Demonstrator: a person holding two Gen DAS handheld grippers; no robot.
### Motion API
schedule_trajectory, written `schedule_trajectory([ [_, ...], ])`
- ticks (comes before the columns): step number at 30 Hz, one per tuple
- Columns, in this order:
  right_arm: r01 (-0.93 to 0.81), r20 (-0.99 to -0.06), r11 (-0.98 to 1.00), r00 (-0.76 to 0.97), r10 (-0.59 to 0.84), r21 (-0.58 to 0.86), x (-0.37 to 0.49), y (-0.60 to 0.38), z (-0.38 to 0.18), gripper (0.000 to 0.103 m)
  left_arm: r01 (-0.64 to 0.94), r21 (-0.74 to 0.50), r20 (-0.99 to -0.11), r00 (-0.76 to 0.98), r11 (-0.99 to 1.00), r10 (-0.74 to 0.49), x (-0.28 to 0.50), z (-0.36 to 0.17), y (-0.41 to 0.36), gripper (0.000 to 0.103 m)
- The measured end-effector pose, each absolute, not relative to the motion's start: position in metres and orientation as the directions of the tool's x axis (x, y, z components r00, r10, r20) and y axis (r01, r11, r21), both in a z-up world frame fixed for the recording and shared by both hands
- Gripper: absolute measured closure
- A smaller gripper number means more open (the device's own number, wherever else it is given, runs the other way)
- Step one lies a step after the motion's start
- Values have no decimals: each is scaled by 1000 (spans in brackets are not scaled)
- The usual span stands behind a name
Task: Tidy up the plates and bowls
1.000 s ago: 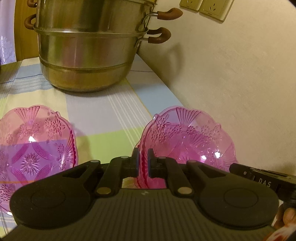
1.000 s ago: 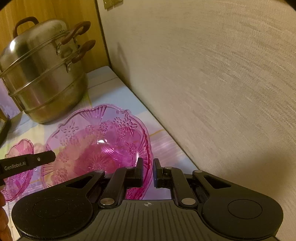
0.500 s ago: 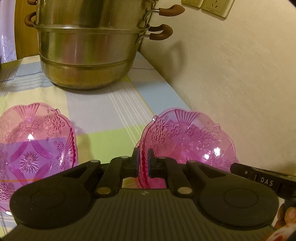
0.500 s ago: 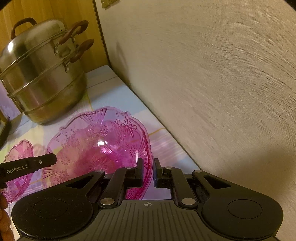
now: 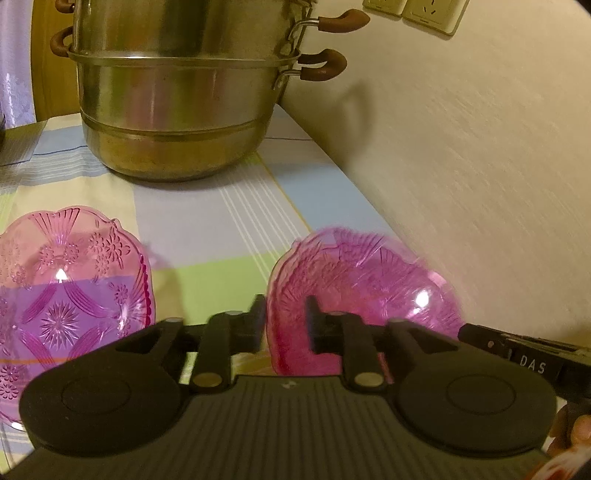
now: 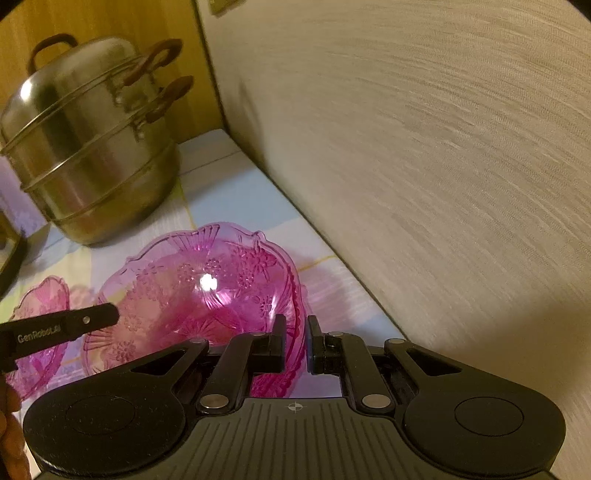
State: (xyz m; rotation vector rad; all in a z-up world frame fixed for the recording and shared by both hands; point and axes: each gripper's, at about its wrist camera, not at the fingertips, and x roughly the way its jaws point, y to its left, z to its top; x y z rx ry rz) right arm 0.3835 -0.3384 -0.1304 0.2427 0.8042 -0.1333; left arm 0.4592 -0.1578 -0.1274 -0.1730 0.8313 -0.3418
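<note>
A pink patterned glass bowl (image 5: 362, 280) sits by the wall on the checked tablecloth; it also shows in the right wrist view (image 6: 192, 291). My left gripper (image 5: 284, 321) has its fingers spread apart on either side of the bowl's left rim. My right gripper (image 6: 295, 339) has its fingers slightly apart around the bowl's right rim. A second pink glass bowl (image 5: 62, 291) rests on the cloth to the left, also seen in the right wrist view (image 6: 40, 325).
A large stacked steel steamer pot (image 5: 177, 92) with brown handles stands at the back, also in the right wrist view (image 6: 88, 147). A beige wall (image 5: 480, 166) runs close along the right side. Wall sockets (image 5: 432, 11) are above.
My left gripper's fingers have spread apart from the bowl's rim, where they were pinched together before. My right gripper's fingers have opened a little. The bowl sits slightly lower and blurred.
</note>
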Motion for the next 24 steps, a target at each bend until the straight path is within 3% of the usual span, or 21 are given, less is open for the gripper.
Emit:
schedule_trajectory([
  [5, 201, -702, 967, 712, -35, 156, 381, -336, -126, 90, 215, -289, -680, 640, 933, -358, 459, -125, -152, 82],
  [11, 218, -681, 964, 730, -58, 151, 378, -336, -121, 77, 211, -294, -679, 640, 932, -359, 458, -124, -148, 82],
  [24, 218, -662, 964, 747, -64, 152, 373, -330, -114, 73, 194, -294, -686, 639, 936, -348, 456, -125, -140, 82],
])
